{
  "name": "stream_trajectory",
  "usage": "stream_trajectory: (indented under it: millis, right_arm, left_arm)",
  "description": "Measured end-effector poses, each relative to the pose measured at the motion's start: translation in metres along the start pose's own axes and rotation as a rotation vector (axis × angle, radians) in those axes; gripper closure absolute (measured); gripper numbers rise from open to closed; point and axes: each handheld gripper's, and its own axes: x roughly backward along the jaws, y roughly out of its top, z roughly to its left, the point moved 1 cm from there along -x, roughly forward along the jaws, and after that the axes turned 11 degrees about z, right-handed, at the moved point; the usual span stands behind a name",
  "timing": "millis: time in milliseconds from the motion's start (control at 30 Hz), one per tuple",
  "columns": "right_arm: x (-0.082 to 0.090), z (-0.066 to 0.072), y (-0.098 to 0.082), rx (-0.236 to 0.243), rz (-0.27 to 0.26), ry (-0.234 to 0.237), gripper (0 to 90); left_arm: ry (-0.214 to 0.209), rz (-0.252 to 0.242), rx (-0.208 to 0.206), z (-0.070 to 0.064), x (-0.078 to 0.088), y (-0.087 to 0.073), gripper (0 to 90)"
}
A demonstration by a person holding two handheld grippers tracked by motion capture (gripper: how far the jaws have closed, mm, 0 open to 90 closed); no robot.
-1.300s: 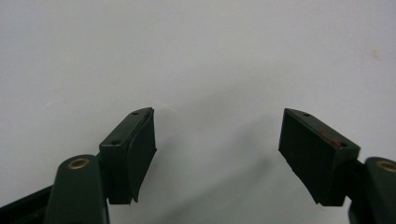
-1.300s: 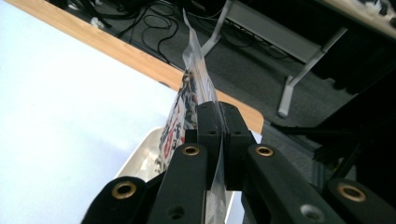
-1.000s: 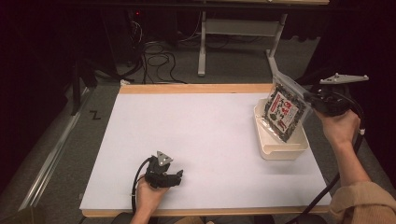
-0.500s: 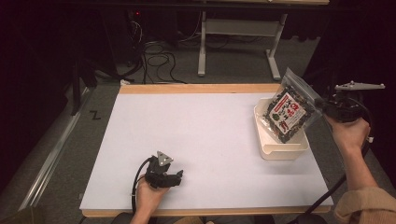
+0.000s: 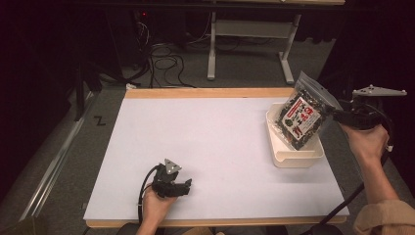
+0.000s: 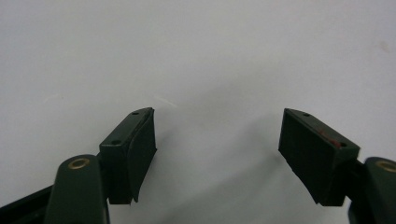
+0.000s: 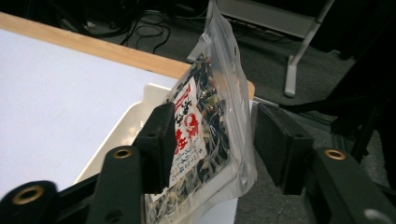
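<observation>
At the left, the left gripper (image 5: pixel 172 183) is held low over the white counter (image 5: pixel 210 142), its jaws apart and empty. At the right, the clear plastic bag of dark dried food with a red-and-white label (image 5: pixel 302 117) is seen standing tilted in the cream plastic tray (image 5: pixel 296 157), long axis upward, sealed top leaning away. It sits between the right gripper (image 7: pixel 210 140) jaws, which have just been opening.

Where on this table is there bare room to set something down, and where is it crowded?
The white table top is bare from its far wooden edge down to the left gripper near the front edge, and across to the cream bin. The right side is crowded: the snack bag stands in the bin, between the right gripper's just-opened jaws.
</observation>
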Motion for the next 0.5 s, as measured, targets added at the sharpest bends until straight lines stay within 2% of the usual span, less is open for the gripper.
stream_trajectory:
  millis: [100, 200, 400, 433, 500]
  right_arm:
    - [0.003, -0.002, -0.001, -0.027, -0.018, -0.012, 45.0]
    - [0.008, -0.003, -0.003, -0.032, -0.047, -0.02, 44.0]
    - [0.018, 0.004, -0.003, -0.02, -0.086, 0.001, 42.8]
    - [0.022, 0.009, -0.004, -0.017, -0.096, 0.029, 42.3]
    - [0.023, 0.011, -0.004, -0.016, -0.101, 0.039, 42.1]
  left_arm:
    - [-0.002, -0.006, -0.005, -0.001, 0.001, 0.0, 27.9]
    - [-0.004, -0.009, -0.005, -0.001, 0.002, 0.0, 27.8]
    - [-0.007, -0.009, -0.009, -0.002, 0.002, 0.0, 27.8]
    - [-0.009, -0.012, -0.011, -0.003, 0.003, 0.0, 27.8]
    - [-0.009, -0.015, -0.012, -0.004, 0.003, 0.0, 27.9]
